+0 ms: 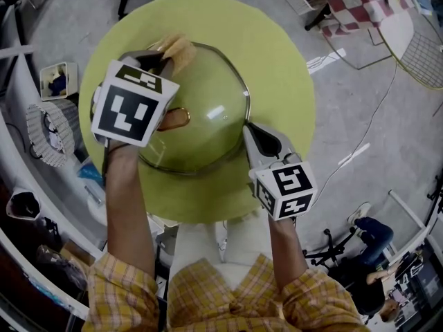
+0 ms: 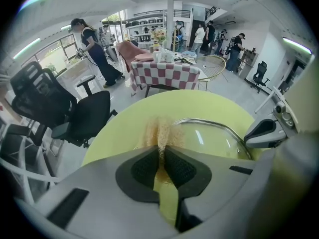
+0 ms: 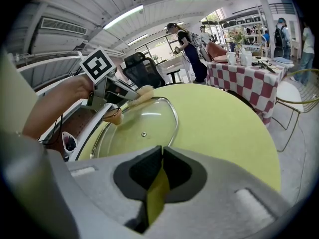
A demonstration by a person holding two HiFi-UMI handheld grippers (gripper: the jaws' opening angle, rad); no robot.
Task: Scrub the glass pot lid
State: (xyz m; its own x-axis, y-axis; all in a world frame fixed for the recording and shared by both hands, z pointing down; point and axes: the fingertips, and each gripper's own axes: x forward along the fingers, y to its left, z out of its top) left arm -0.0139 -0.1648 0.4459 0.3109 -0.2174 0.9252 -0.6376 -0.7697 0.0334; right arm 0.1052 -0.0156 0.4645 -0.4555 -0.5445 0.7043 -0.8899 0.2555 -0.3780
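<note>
A glass pot lid (image 1: pixel 211 99) with a metal rim lies on the round yellow-green table (image 1: pixel 280 54); a brown knob (image 1: pixel 176 118) shows near its middle. My left gripper (image 1: pixel 166 59) is shut on a tan fibrous scrubber (image 1: pixel 180 47), which rests at the lid's far left rim. In the left gripper view the scrubber (image 2: pixel 160 132) sticks out past the left gripper (image 2: pixel 162 153), with the lid (image 2: pixel 214 136) just to its right. My right gripper (image 1: pixel 247 126) is shut on the lid's right rim. In the right gripper view the lid (image 3: pixel 144 121) runs forward from the right gripper (image 3: pixel 160 151).
A black office chair (image 2: pixel 60 108) stands left of the table. A checked-cloth table (image 2: pixel 167 73) and a wire chair (image 3: pixel 299 91) stand beyond it, with several people further back. A white mesh basket (image 1: pixel 48 133) sits on the floor at the left.
</note>
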